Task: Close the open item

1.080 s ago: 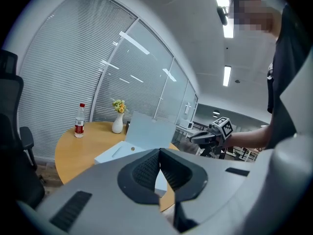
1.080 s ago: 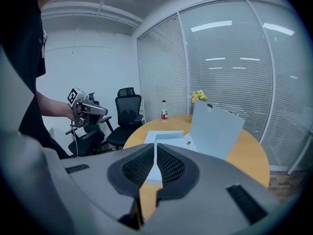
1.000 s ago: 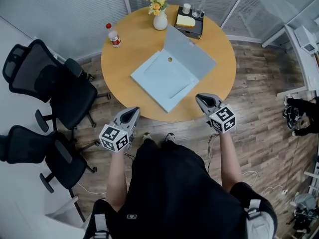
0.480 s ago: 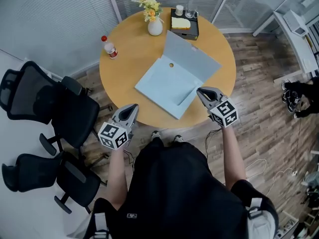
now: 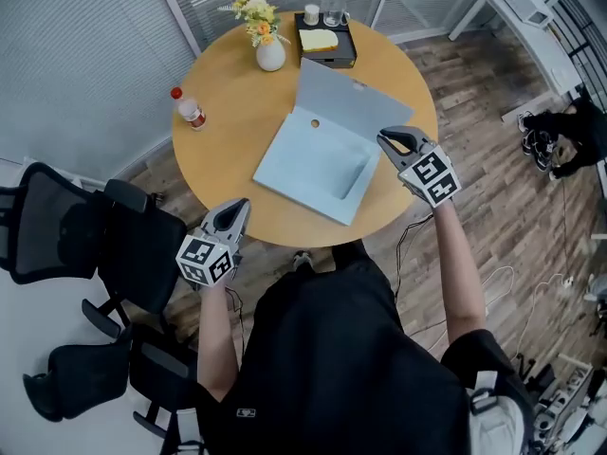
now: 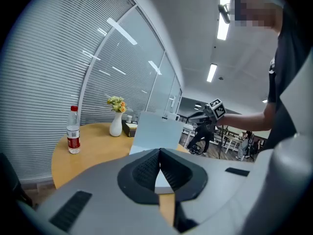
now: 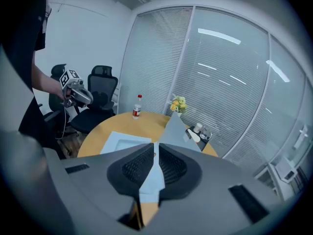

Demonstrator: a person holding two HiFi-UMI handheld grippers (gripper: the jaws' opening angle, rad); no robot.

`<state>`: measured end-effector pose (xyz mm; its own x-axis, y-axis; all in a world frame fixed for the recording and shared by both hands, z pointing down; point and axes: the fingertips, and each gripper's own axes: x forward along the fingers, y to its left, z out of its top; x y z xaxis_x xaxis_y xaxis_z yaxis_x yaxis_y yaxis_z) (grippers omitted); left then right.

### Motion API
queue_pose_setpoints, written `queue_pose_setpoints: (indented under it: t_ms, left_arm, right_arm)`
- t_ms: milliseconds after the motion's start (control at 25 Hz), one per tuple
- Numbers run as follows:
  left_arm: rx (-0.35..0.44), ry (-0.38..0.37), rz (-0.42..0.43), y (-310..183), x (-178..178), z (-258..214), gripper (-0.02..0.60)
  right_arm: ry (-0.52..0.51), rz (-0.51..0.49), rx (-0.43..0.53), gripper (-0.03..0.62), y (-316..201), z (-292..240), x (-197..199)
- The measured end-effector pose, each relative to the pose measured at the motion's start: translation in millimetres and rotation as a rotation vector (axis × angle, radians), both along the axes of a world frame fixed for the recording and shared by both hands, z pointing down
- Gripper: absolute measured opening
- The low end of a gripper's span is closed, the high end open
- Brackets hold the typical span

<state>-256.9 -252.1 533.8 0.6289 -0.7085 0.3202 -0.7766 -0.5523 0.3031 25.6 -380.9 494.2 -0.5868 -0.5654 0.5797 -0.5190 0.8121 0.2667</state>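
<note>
A flat pale-blue box [image 5: 318, 164] lies open on the round wooden table [image 5: 232, 131], its lid [image 5: 356, 98] raised at the far side. My right gripper [image 5: 384, 137] hovers at the box's right edge, over the table's rim, jaws shut and empty. My left gripper [image 5: 242, 204] is just off the table's near-left edge, short of the box, also shut on nothing. In the left gripper view the lid [image 6: 155, 131] stands beyond the closed jaws [image 6: 159, 153]. In the right gripper view the box base [image 7: 124, 142] and lid [image 7: 177, 131] lie ahead of the closed jaws [image 7: 155, 146].
A water bottle [image 5: 190, 109] with a red cap stands at the table's left. A white vase [image 5: 269, 53] of flowers and a black tray [image 5: 327, 41] with cups sit at the far side. Black office chairs [image 5: 66, 226] stand on the left on the wood floor.
Both grippers have moved forward toward the table. The right one now reaches over the rim beside the box; the left has come up to the near-left edge.
</note>
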Motion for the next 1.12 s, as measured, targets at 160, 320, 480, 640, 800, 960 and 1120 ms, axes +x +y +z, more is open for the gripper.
queue_pose_setpoints:
  t_ms: [160,320,480,640,800,960,1120]
  left_arm:
    - [0.000,0.015,-0.003,-5.2,-6.8,3.4,0.006]
    - [-0.004,0.014,-0.005,-6.5,-10.9,8.4,0.006]
    - [-0.010,0.013,-0.028,-8.4,-16.9,11.3,0.006]
    - [-0.022,0.007,-0.035,-12.9,-18.2,15.9,0.006]
    - [-0.035,-0.014,-0.038,-18.2,-13.5,23.9,0.006]
    - [-0.034,-0.066,-0.050,-23.2,-9.2,30.7,0.006]
    - [-0.037,-0.083,-0.056,-29.7,-5.0,33.9,0.006]
  right_arm:
    - [0.089,0.002,0.021,0.014,-15.9,-5.1,5.4]
    - [0.149,0.017,0.031,0.020,-33.1,-5.4,11.1]
    - [0.230,0.022,0.057,0.054,-51.1,-2.9,15.7]
    - [0.327,0.026,0.082,0.103,-71.4,1.5,21.0]
    - [0.428,0.012,0.077,0.132,-92.6,11.6,27.6]
    - [0.499,-0.023,0.030,0.140,-108.5,24.4,32.5]
    - [0.529,-0.045,-0.034,0.143,-116.3,35.6,35.7]
